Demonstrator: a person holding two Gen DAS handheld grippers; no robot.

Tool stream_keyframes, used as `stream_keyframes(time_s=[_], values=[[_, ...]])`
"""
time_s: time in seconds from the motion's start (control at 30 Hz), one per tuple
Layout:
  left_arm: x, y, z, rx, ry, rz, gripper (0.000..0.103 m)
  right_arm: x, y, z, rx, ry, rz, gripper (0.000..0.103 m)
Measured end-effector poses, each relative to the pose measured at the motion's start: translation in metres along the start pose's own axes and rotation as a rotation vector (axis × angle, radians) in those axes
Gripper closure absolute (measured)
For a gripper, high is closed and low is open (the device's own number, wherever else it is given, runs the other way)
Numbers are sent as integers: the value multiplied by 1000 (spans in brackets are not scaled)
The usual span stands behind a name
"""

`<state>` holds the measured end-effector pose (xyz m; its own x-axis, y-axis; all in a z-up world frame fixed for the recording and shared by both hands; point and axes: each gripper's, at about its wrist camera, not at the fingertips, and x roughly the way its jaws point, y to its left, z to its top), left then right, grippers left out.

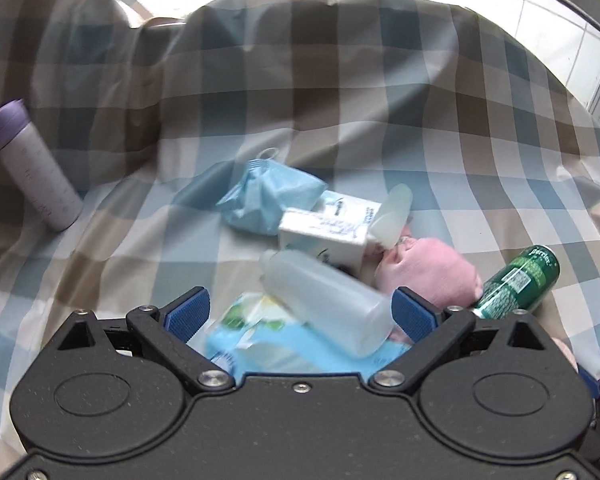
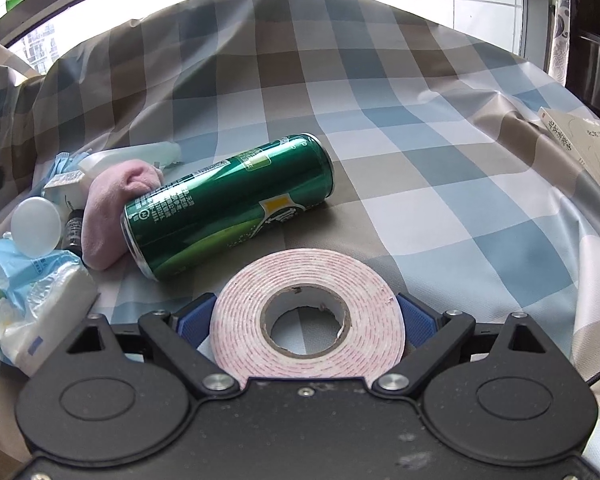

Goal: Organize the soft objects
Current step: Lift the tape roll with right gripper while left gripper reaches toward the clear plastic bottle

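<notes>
Lilac-capped bottle [image 1: 32,168] lies far left on the checked cloth [image 1: 340,100]; my left gripper [image 1: 300,314] hangs wide apart, gripping nothing, over the pile, where the blue mask [image 1: 268,196] and pink sock [image 1: 432,272] wait (soft things). My right gripper [image 2: 306,320] clamps the foam tape roll [image 2: 306,320], probably to clear it away.

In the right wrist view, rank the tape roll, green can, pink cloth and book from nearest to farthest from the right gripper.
1. Tape roll: between the right gripper's blue pads.
2. Green can: lying just beyond, left of centre.
3. Pink cloth: behind the can's left end.
4. Book: far right edge, on the checked cover.
</notes>
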<state>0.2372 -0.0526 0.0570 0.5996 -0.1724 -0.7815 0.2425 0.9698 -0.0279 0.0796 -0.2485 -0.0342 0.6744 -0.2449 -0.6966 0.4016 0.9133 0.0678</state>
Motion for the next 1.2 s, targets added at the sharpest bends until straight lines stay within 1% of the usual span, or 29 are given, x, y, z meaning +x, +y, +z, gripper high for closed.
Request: stream_keyframes(time_s=[0.17, 0.37, 0.43, 0.53, 0.57, 0.6, 0.87, 0.93, 1.0, 1.07, 1.17, 1.2], values=[[28, -20, 21, 17, 74, 1, 10, 2, 0, 0, -3, -7, 7, 7], [55, -29, 23, 17, 183, -5, 19, 1, -2, 0, 9, -11, 19, 7], [62, -31, 23, 17, 207, -7, 29, 1, -3, 0, 11, -11, 21, 7], [72, -35, 24, 18, 231, -7, 29, 1, -3, 0, 13, -11, 23, 7], [74, -37, 25, 21, 230, 6, 29, 1, -3, 0, 13, -11, 24, 7], [76, -38, 25, 30, 226, 13, 33, 1, -3, 0, 13, -11, 24, 7], [78, -48, 27, 84, 186, 43, 33, 1, -3, 0, 11, -11, 21, 7], [79, -50, 27, 96, 184, 52, 26, 2, -3, 0, 10, -11, 22, 7], [83, -49, 28, 90, 193, 56, 23, 2, -3, 0, 10, -11, 21, 7], [86, -46, 30, 65, 202, 49, 22, 1, -3, 0, 11, -11, 22, 7], [88, -41, 31, 41, 216, 36, 27, 2, -3, 0, 11, -11, 22, 7], [88, -40, 30, 40, 217, 33, 34, 2, -3, 0, 10, -10, 22, 7]])
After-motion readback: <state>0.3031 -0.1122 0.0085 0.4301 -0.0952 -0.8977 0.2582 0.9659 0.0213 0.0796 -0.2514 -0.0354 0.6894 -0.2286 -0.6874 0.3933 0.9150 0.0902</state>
